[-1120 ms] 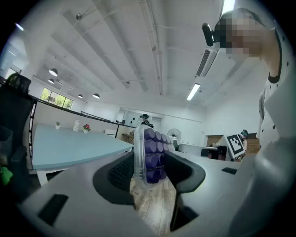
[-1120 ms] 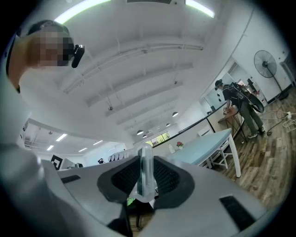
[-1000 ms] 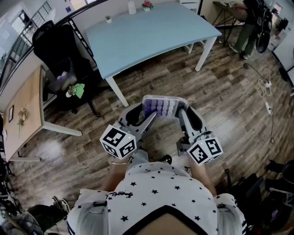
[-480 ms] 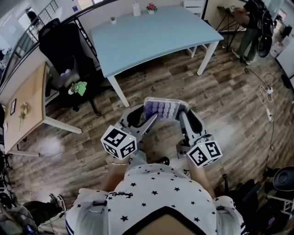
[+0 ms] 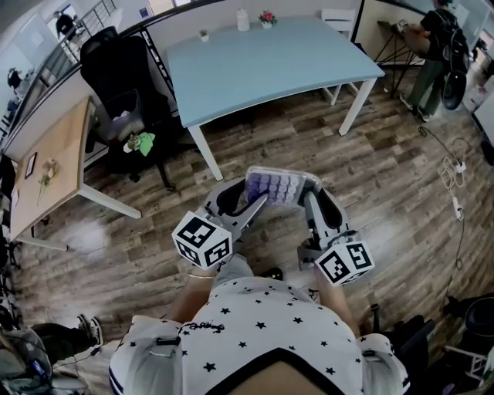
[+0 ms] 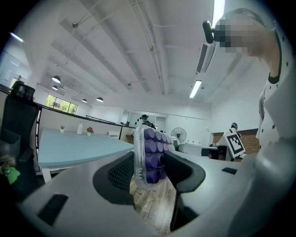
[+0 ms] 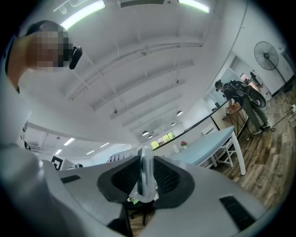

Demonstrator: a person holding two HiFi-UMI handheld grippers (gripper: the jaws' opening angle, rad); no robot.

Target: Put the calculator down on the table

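Note:
A calculator [image 5: 279,186] with purple keys in a clear case hangs above the wooden floor, between my two grippers. My left gripper [image 5: 248,197] is shut on its left end. In the left gripper view the calculator [image 6: 150,155] stands on edge between the dark pads [image 6: 121,172], keys facing right. My right gripper [image 5: 309,194] is shut on the right end; the right gripper view shows the calculator's thin clear edge [image 7: 145,175] pinched between both pads [image 7: 168,177]. The light blue table [image 5: 270,62] lies ahead, beyond a strip of floor.
A black office chair [image 5: 122,85] with a green thing [image 5: 142,142] by it stands left of the table. A wooden desk [image 5: 48,171] is at far left. A small plant [image 5: 267,17] and a bottle sit on the table's far edge. A person [image 5: 437,45] stands at back right; cables [image 5: 455,185] lie on the floor.
Both grippers have carried the calculator a little forward toward the blue table. The table and chair have slid right and down in the head view. Both grips are unchanged.

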